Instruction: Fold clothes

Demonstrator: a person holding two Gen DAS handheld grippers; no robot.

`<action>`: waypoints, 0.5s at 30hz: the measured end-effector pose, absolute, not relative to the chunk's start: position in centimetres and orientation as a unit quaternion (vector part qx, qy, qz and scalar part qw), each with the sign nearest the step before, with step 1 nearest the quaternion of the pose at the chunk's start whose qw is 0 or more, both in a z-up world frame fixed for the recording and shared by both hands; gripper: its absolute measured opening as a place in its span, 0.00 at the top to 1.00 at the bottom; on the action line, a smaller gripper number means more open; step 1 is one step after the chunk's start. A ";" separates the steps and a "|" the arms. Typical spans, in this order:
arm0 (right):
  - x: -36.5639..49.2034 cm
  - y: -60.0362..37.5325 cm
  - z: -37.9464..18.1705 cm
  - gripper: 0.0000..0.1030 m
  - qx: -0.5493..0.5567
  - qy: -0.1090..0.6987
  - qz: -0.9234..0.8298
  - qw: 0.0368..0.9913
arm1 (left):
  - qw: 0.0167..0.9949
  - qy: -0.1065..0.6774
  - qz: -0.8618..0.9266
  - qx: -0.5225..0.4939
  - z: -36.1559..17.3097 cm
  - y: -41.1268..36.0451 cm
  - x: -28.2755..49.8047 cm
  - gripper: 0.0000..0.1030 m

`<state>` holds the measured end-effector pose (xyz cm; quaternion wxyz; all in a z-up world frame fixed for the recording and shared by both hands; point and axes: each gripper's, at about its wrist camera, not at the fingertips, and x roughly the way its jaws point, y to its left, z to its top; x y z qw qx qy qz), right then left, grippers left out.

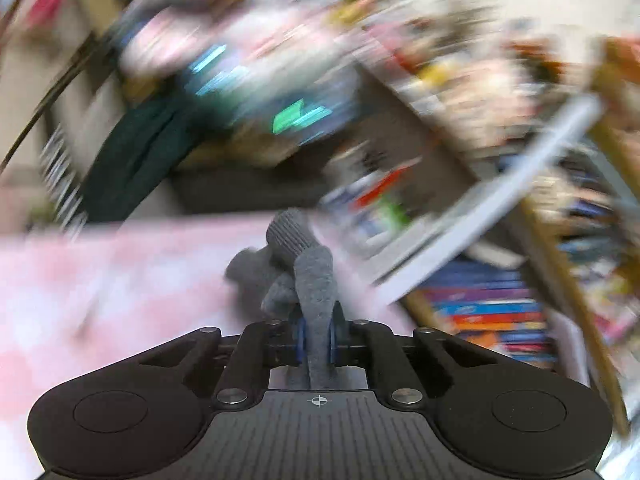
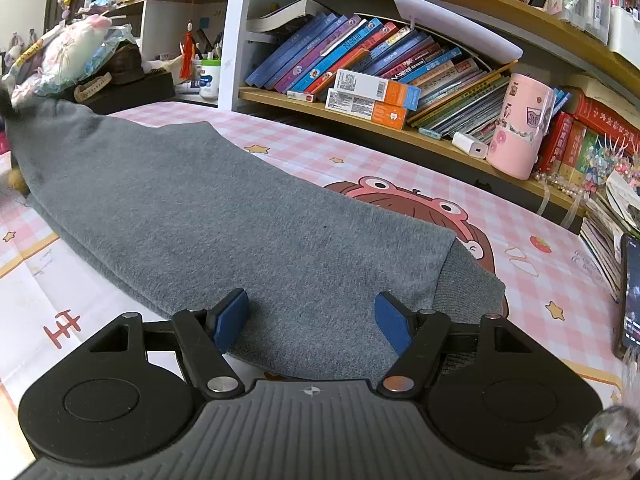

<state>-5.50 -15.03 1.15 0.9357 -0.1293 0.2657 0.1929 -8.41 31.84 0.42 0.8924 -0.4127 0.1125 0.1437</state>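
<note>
A home bedroom: crammed bookshelves (image 2: 400, 64), cartoon checked bedsheet (image 2: 400, 168).

A red character, 王 (image 2: 64, 329), is printed near the left edge of the pink checked tablecloth (image 2: 400, 168); book spines and box labels are too small to read.

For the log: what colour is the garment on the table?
Grey garment; clearest in the right wrist view.

- the grey knit garment (image 2: 208, 216) lies stretched long across the pink checked counter (image 2: 400, 168), reaching from the far left toward the near right.
- its near right end finishes in a ribbed band (image 2: 468, 280), slightly bunched.
- in the left wrist view, a bunched ribbed grey part (image 1: 298, 256) of it stands up, pinched tight between blue pads.
</note>
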 end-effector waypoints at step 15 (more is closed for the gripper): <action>-5.5 -15.1 1.2 0.33 -0.129 0.266 0.195 0.935 | 0.877 0.135 0.155 -0.434 -2.1 32.7 -10.1 0.53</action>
